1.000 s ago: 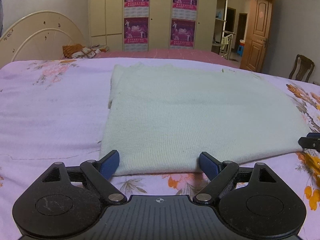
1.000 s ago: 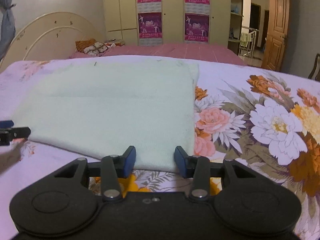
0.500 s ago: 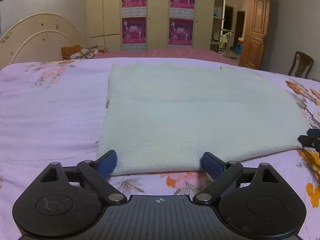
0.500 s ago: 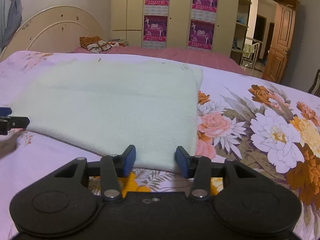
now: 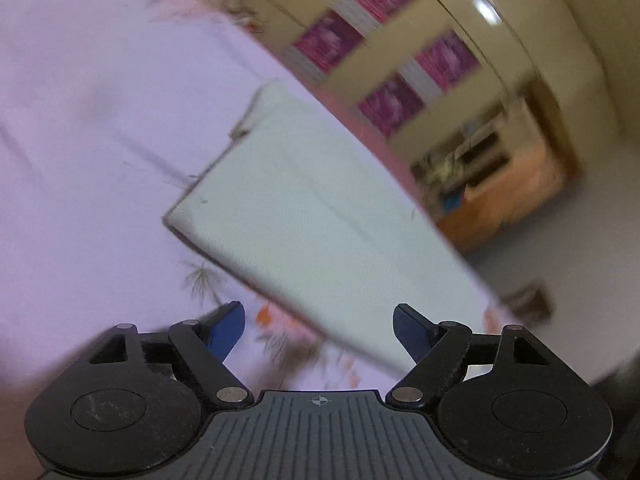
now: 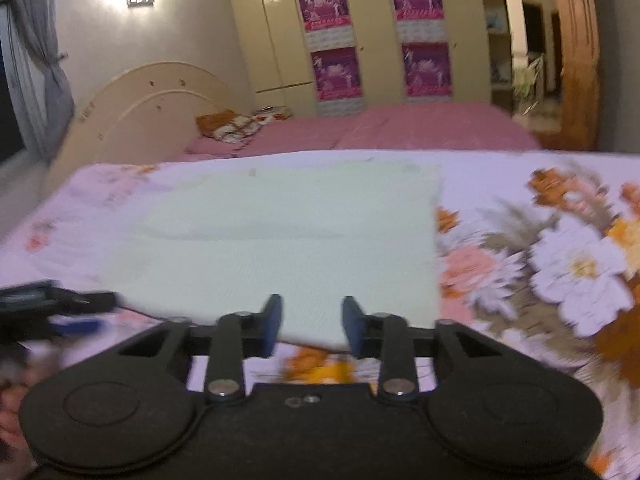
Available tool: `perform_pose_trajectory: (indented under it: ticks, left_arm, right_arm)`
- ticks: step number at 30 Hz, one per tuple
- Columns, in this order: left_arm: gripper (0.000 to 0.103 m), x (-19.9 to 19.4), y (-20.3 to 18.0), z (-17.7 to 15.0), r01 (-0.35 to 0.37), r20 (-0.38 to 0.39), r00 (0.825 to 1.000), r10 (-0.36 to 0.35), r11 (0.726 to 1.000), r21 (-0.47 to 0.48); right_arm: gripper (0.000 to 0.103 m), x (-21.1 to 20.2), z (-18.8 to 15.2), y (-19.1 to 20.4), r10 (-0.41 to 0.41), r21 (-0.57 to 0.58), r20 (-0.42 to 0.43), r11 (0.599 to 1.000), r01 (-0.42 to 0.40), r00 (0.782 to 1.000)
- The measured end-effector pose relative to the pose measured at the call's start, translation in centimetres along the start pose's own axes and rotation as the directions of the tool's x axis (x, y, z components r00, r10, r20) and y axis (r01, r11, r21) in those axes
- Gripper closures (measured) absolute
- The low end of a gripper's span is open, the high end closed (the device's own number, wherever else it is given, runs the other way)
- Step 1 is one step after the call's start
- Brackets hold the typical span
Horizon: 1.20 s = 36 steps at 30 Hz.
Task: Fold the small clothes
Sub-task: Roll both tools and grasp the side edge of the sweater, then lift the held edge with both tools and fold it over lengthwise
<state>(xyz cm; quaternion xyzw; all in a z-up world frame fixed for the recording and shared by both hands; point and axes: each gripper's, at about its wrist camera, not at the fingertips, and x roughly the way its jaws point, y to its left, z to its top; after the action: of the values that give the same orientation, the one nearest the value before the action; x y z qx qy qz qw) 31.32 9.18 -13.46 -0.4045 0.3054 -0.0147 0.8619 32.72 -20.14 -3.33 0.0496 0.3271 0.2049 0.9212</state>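
Two grippers: both face one folded pale-green garment [image 6: 288, 240], the landmark for every line below.
Left gripper [image 5: 319, 330]: spread wide, holding nothing; its view is tilted and blurred, and it sits just short of the garment's near edge.
Left gripper seen from the right wrist: a dark blurred shape [image 6: 56, 308] just left of the garment's near-left corner.
Garment [image 5: 320, 220]: lies flat on the floral bedsheet [image 6: 560, 264], a fold line running across it.
Right gripper [image 6: 311, 326]: blue pads a narrow gap apart, empty; near the garment's near edge, toward its right corner.
Headboard [image 6: 140, 116]: beyond the garment, to its left.
Wardrobe with purple posters [image 6: 426, 68]: behind the garment.
Wooden door [image 6: 576, 60]: far right of the garment.
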Motion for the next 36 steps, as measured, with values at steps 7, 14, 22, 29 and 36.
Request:
perform_pose_trajectory:
  ticks: [7,14,22,29,36]
  left_arm:
    - [0.022,3.2,0.6,1.7,0.044,0.073,0.997,-0.036,0.993,-0.107]
    - [0.037,6.3,0.3,2.6,0.061,0.148,0.988,-0.044,0.992,-0.111]
    - [0.046,5.6,1.8,0.2,0.176,0.248,0.964,-0.1,0.936,-0.304]
    - [0.046,9.3,1.9,3.1,0.128,0.296,0.955,-0.021,0.929,-0.346]
    - [0.094,12.2,2.0,5.7,0.047,0.224,0.974,0.031,0.941,-0.334]
  right_arm:
    - [0.09,2.6,2.6,0.5,0.023,0.034,0.005,0.999,-0.023,1.0]
    - [0.094,7.7,3.8,0.9,0.043,0.06,-0.001,0.997,-0.043,0.999]
    - [0.094,10.6,3.9,1.7,0.069,0.045,-0.002,0.997,-0.068,0.998]
    - [0.094,11.8,4.3,1.6,0.07,0.042,-0.005,0.997,-0.07,0.998]
    - [0.094,12.5,4.6,2.5,0.051,0.006,0.002,0.999,-0.051,0.999]
